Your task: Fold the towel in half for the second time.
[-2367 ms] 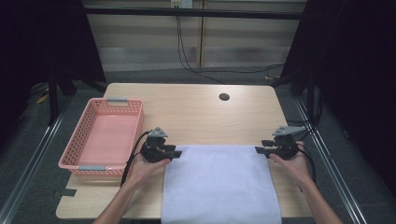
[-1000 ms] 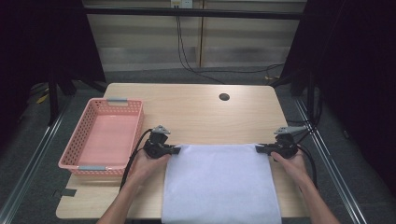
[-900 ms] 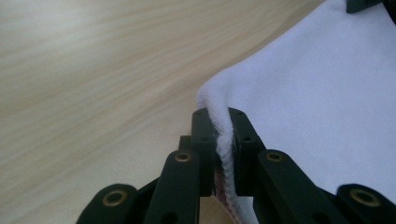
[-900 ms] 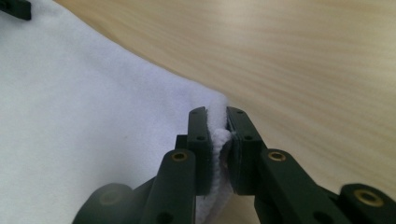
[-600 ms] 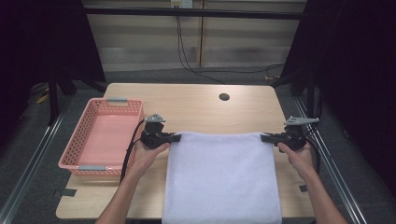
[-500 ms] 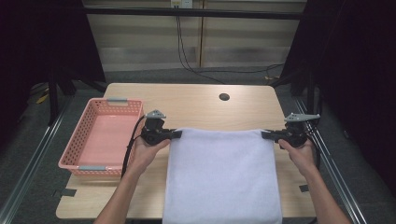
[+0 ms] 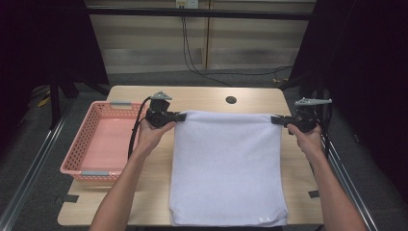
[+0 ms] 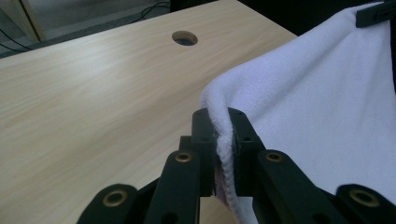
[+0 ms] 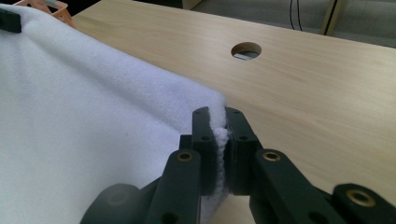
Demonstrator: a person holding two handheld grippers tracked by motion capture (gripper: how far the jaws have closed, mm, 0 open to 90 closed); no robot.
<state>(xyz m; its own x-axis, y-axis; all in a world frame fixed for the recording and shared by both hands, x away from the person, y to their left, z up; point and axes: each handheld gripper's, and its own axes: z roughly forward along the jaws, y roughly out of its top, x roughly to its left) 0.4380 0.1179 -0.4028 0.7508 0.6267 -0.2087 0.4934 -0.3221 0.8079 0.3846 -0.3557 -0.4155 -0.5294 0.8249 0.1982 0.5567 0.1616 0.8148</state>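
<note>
- The left gripper [image 7: 180, 116] pinches one far corner of the soft white cloth towel [image 7: 226, 168].
- The right gripper [image 7: 275, 120] has just been closing and pinches the other far corner.
- The towel hangs stretched between both grippers, its near end on the wooden surface [image 7: 202, 96].
- A pink plastic basket [image 7: 77, 166] sits beside the left gripper.

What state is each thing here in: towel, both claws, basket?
Towel: spread flat, far edge lifted off the table, pinched at both far corners.
Left claw: shut on the towel's far left corner.
Right claw: shut on the towel's far right corner.
Basket: upright, nothing in it, at the table's left edge.
</note>
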